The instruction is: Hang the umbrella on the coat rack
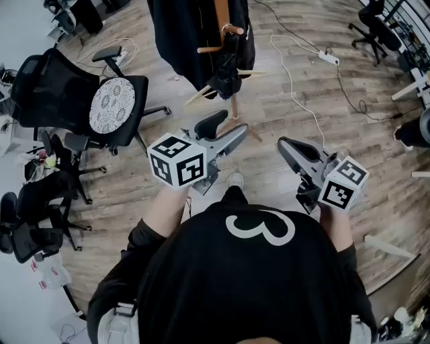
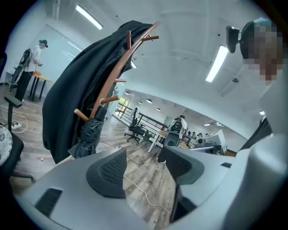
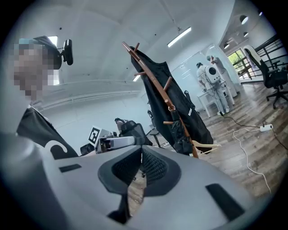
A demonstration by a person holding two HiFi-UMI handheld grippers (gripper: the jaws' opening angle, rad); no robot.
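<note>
Left gripper (image 1: 234, 122) spread wide, empty; right gripper (image 1: 282, 142) pinched closed on nothing. Ahead, well apart: folded black umbrella (image 1: 227, 70) hung on coat rack (image 1: 221, 12), beside dark coat (image 1: 181, 40). Office chair (image 1: 50, 91) to left, white cable (image 1: 291, 80) on floor to right.

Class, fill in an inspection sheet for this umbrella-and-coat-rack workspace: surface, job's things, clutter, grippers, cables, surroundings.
Surface: wood floor; no table in view.
Job's things: black umbrella hangs folded from a peg of the coat rack, next to a black coat.
Clutter: office chair with patterned cushion, left of the rack.
Grippers: left gripper open, empty; right gripper shut, empty; both clear of the rack.
Cables: white cable runs to a power strip.
Surroundings: open office; another chair; a person far off.
</note>
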